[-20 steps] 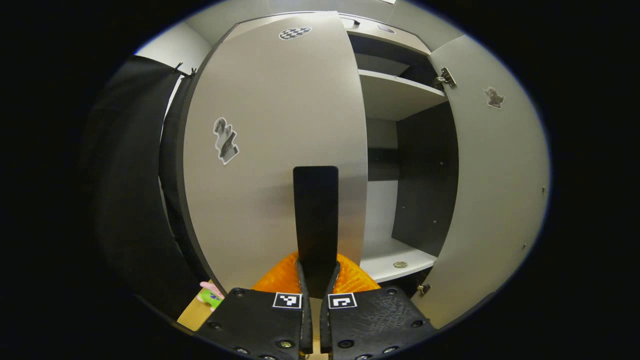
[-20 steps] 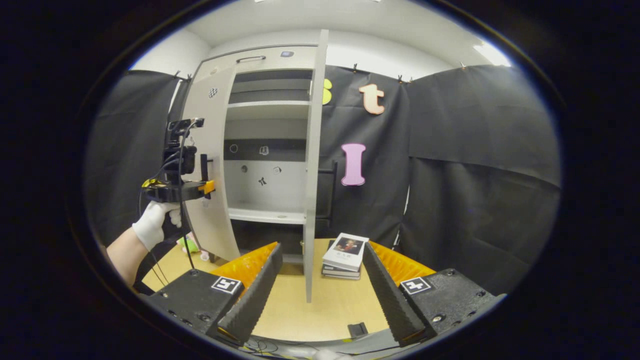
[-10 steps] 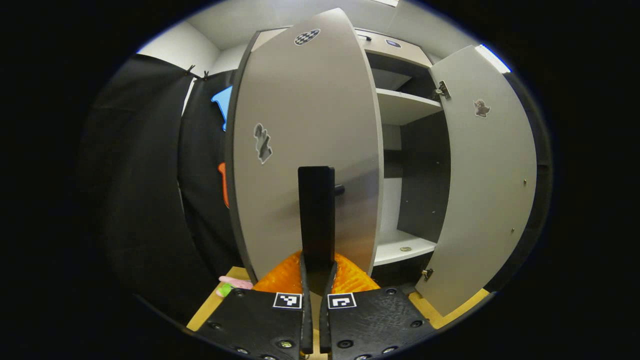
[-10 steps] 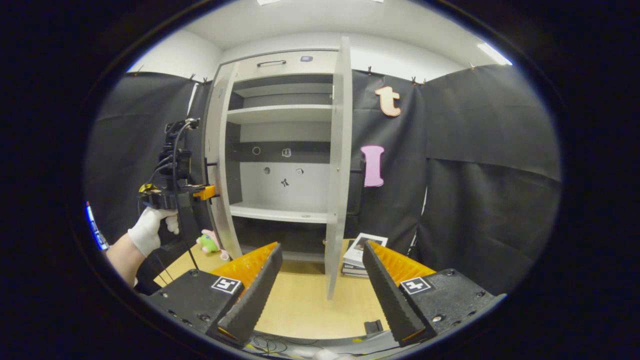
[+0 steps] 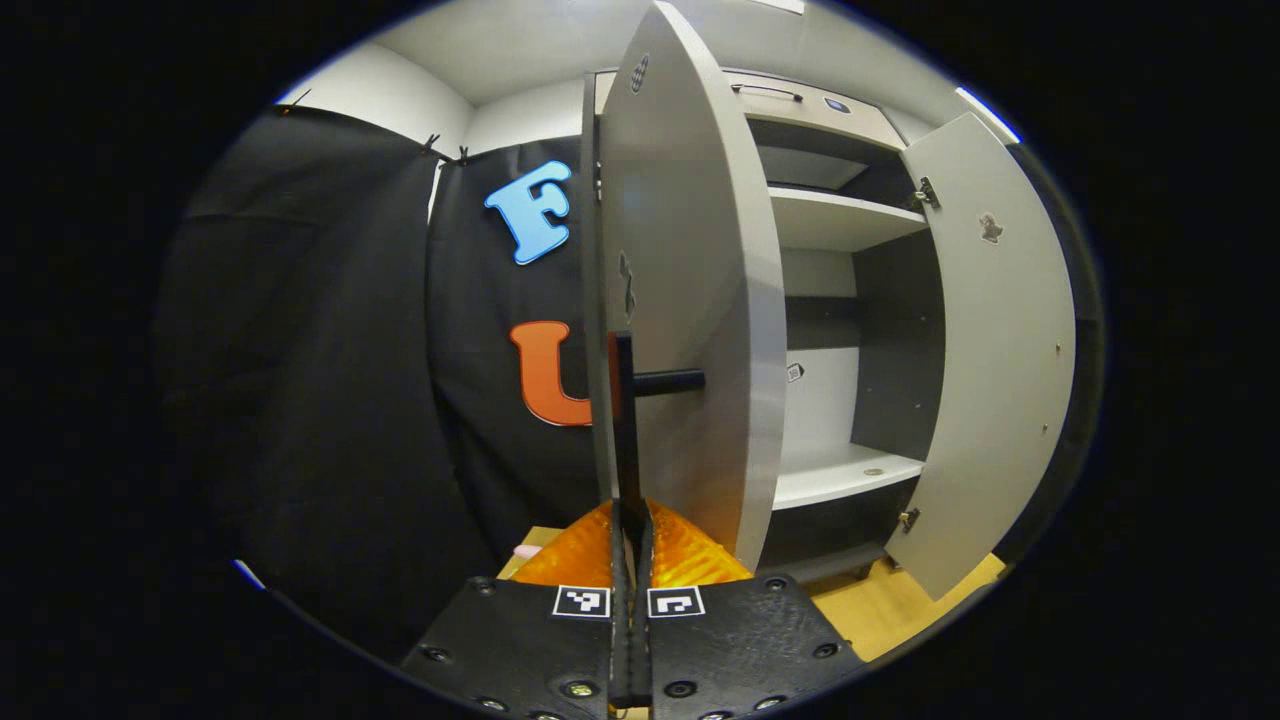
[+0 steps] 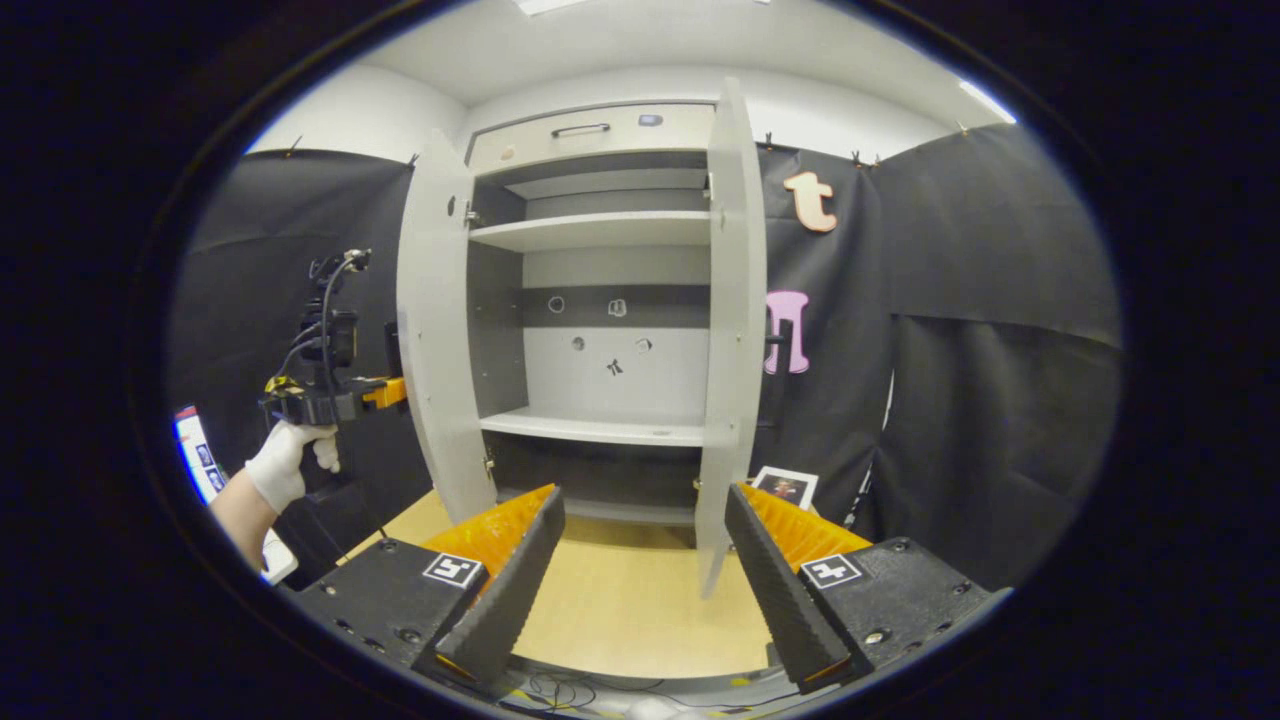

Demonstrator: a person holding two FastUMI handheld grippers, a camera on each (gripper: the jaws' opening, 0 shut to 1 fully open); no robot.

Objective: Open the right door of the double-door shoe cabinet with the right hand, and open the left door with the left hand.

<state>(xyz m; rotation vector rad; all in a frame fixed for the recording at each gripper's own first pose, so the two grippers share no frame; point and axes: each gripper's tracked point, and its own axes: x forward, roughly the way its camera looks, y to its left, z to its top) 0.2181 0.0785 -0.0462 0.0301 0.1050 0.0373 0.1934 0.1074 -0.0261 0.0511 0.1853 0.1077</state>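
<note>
The grey shoe cabinet (image 6: 600,250) stands with both doors swung out. In the left gripper view the left door (image 5: 690,300) is nearly edge-on, and my left gripper (image 5: 628,520) is shut on its black bar handle (image 5: 625,420). The right door (image 5: 1000,350) hangs wide open beyond the shelves. In the right gripper view a gloved hand (image 6: 285,465) holds the left gripper (image 6: 385,392) at the outer face of the left door (image 6: 435,330). My right gripper (image 6: 640,570) is open and holds nothing, well back from the right door (image 6: 735,330).
A stack of books (image 6: 785,487) lies on the wooden floor (image 6: 620,600) behind the right door. A pink toy (image 5: 527,551) peeks out low beside the left door. A small round object (image 5: 873,471) sits on the lower shelf. Black cloth walls close both sides.
The left door has swung much farther open, pulled by my shut left gripper, and now shows almost edge-on. The right gripper stays open and has turned to face the cabinet more squarely.
</note>
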